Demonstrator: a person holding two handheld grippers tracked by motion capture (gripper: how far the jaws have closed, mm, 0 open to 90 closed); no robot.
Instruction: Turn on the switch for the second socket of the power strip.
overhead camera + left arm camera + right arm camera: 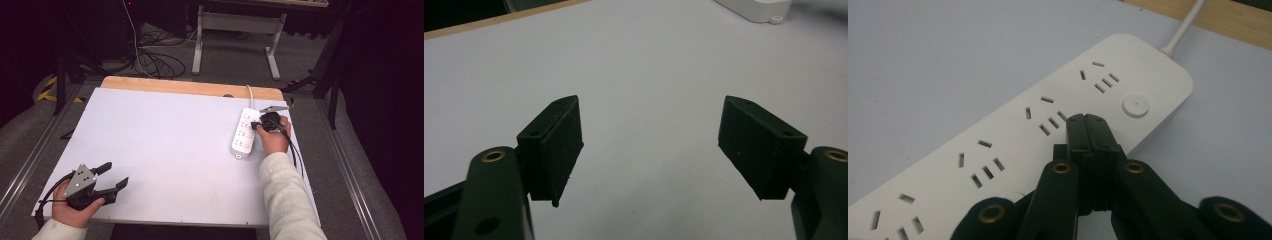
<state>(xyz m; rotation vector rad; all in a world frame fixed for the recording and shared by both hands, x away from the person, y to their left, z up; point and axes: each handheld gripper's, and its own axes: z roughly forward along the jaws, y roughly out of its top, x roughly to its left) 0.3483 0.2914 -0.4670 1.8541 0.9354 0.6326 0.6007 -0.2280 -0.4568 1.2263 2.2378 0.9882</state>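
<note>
A white power strip [243, 131] with several sockets lies at the right of the white board [165, 150], its cord [249, 95] running off the far edge. My right gripper [255, 125] is shut with nothing between its jaws. In the right gripper view its tips [1088, 122] sit over the power strip [998, 145], beside a socket and close to the round button [1135, 105]; whether they touch the strip I cannot tell. At the board's front left corner my left gripper [117, 173] is open and holds nothing. The left gripper view has its jaws [651, 135] wide apart above bare board, with the strip's end [756, 7] far off.
The board rests on a wooden table whose edge [190, 87] shows along the far side. Beyond it are loose cables on the floor [155, 62] and the metal legs of another table [200, 40]. Metal rails [30, 160] run along both sides.
</note>
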